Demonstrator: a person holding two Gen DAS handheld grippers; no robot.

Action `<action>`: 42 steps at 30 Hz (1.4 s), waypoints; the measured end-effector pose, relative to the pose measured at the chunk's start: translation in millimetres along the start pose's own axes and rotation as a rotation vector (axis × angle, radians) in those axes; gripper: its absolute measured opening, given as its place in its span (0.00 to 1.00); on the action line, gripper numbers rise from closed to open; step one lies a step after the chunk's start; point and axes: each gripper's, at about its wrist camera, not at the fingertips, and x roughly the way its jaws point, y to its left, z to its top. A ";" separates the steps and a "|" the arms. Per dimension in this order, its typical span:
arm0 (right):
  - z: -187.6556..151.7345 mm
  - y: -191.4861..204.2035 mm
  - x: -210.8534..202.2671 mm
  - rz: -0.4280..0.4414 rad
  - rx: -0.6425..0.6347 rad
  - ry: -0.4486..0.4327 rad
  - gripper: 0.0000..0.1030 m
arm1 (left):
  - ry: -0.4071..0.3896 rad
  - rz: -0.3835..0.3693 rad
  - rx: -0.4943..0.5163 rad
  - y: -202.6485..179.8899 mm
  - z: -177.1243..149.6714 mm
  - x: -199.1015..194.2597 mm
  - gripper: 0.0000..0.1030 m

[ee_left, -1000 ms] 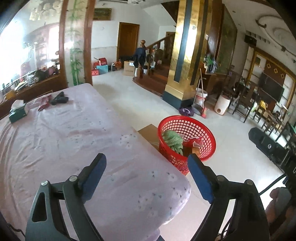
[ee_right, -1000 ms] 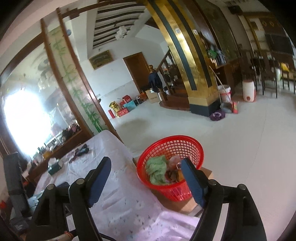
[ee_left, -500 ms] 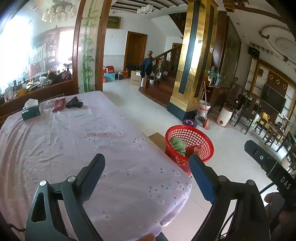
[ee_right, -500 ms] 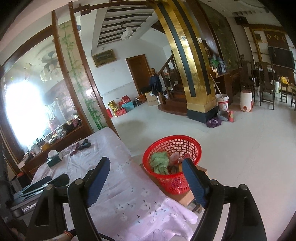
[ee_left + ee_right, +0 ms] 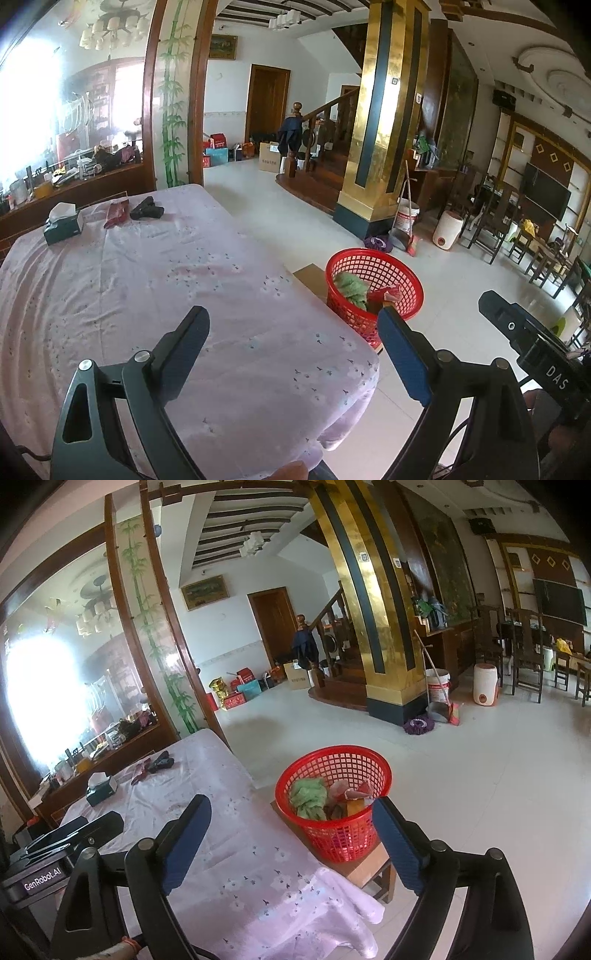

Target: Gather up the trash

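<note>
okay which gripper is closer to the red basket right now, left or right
Right. The right gripper hangs open beside the red basket, which fills the space by its right finger. The left gripper hangs open over the table, with the basket farther off beyond the table's corner.

One red basket, one tissue box, two hand-held grippers: left, right.

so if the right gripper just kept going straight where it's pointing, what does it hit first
Probably the lilac tablecloth near the table's edge, just short of the red basket. The right gripper has nothing between its opening jaws; depth is hard to judge here.
</note>
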 end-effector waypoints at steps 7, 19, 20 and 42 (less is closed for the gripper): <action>0.0 -1.0 0.5 -0.011 -0.002 0.003 0.89 | 0.011 -0.014 0.008 -2.7 -0.4 2.7 0.89; -2.0 -1.8 7.1 -0.023 -0.005 0.019 0.89 | 0.015 -0.031 0.018 -7.4 -6.3 6.5 0.89; -1.7 -1.8 7.8 -0.025 -0.004 0.020 0.89 | 0.016 -0.034 0.019 -7.1 -6.8 6.3 0.89; -0.7 -2.7 11.5 -0.039 -0.001 0.025 0.89 | 0.032 -0.044 0.043 -8.4 -4.2 7.8 0.90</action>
